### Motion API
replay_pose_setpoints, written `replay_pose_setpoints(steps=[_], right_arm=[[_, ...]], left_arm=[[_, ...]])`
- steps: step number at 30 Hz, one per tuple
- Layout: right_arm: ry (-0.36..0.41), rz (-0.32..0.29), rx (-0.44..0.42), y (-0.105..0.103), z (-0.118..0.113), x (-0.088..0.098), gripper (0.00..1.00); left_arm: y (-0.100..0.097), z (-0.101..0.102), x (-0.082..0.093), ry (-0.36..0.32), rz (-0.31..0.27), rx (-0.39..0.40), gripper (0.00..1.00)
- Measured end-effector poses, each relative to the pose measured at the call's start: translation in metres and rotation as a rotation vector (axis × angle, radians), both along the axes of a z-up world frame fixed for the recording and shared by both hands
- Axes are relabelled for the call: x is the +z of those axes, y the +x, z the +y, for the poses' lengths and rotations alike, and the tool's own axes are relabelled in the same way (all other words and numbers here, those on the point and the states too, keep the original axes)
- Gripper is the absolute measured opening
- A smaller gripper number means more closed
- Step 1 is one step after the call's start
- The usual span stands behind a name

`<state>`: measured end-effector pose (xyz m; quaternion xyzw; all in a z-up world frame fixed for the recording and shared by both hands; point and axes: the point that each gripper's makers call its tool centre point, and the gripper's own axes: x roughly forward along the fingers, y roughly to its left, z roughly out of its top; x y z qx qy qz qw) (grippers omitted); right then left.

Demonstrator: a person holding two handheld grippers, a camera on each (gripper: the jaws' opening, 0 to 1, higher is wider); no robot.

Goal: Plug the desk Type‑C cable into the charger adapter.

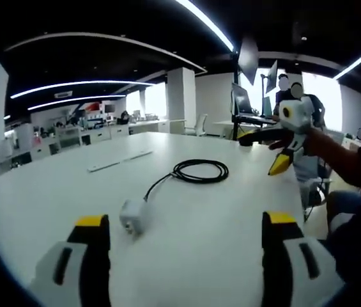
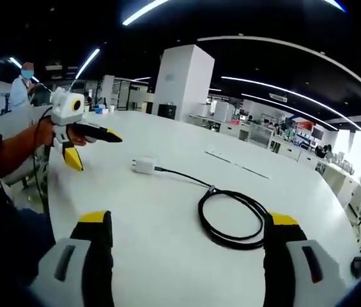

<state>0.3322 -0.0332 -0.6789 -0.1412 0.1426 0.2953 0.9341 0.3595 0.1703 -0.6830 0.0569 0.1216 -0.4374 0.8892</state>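
A small white charger adapter (image 1: 131,216) (image 2: 144,165) lies on the white table (image 1: 218,217) (image 2: 167,249). A black cable runs from it to a loose coil (image 1: 199,171) (image 2: 234,219); the cable's end meets the adapter's side, and I cannot tell how deep it sits. My left gripper (image 1: 185,219) is open just in front of the adapter, nothing between its jaws. My right gripper (image 2: 188,219) hangs open over the table near the coil. Each gripper appears in the other's view, held in a hand above the table edge: the right gripper (image 1: 276,150), the left gripper (image 2: 87,144).
Two flat white strips (image 1: 119,160) (image 2: 238,166) lie further out on the table. A laptop on a stand (image 1: 244,102) is beyond the table's far edge. A person (image 2: 23,83) stands in the background. Desks and a white pillar (image 2: 183,80) fill the room behind.
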Motion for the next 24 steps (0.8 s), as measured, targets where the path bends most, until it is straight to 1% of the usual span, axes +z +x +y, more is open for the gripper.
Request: replay_pose_setpoints(steps=[4, 5, 9, 14, 15, 17, 24], right_arm=[[0.000, -0.001, -0.005, -0.007, -0.003, 0.001, 1.00], [0.001, -0.002, -0.006, -0.011, -0.003, 0.001, 1.00], [0.005, 0.000, -0.014, -0.017, -0.005, 0.001, 1.00], [0.014, -0.004, -0.025, -0.025, -0.010, 0.003, 1.00], [0.017, -0.005, -0.029, -0.030, -0.011, 0.004, 1.00], [0.020, -0.005, -0.036, -0.034, -0.014, 0.004, 1.00], [0.027, -0.005, -0.048, -0.044, -0.021, 0.003, 1.00]], left_arm=[[-0.004, 0.004, 0.001, 0.004, -0.002, 0.005, 1.00], [-0.007, 0.004, 0.001, 0.006, -0.003, 0.005, 1.00], [-0.015, 0.005, 0.002, 0.006, -0.006, 0.007, 1.00], [-0.030, 0.007, 0.003, 0.008, -0.009, 0.010, 1.00], [-0.033, 0.008, 0.002, 0.009, -0.010, 0.012, 1.00], [-0.038, 0.011, 0.001, 0.010, -0.008, 0.015, 1.00], [-0.046, 0.019, 0.000, 0.014, -0.006, 0.027, 1.00]])
